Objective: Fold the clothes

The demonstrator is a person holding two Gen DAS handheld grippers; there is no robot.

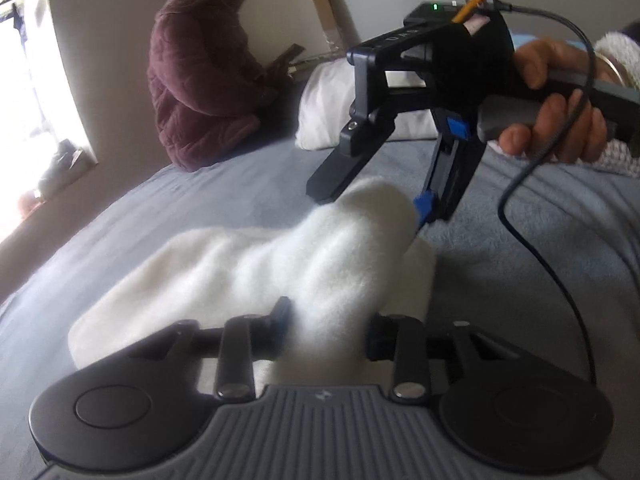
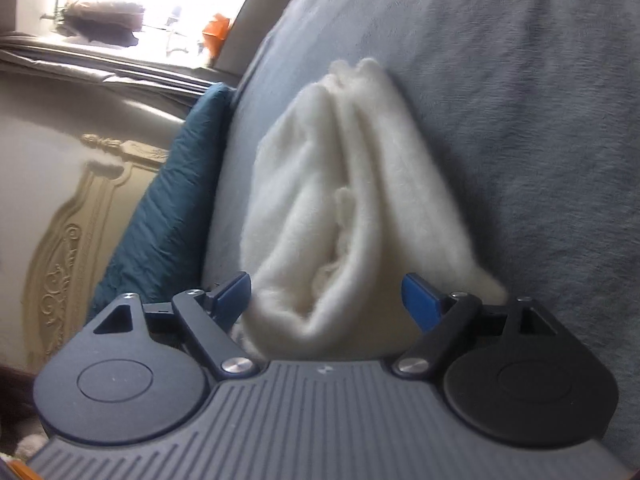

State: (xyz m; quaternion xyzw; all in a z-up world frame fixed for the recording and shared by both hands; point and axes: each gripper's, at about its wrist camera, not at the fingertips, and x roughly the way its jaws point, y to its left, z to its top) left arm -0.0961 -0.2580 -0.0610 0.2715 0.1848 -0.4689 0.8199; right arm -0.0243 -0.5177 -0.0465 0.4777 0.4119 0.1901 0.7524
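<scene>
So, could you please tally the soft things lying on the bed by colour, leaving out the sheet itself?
White: 2, the fluffy garment pinched in the left gripper and the pillow behind the open right gripper.
Teal: 1, the cushion at the edge of the grey sheet.
Total: 3

The white fleece garment (image 1: 280,264) rises between the left gripper's (image 1: 330,320) fingers and hides their pads, so contact there cannot be told. Its near end drops behind the gripper body. In the right wrist view, motion blur softens the garment's folds, and the teal cushion (image 2: 168,208) is partly hidden behind the right gripper (image 2: 328,300).
</scene>
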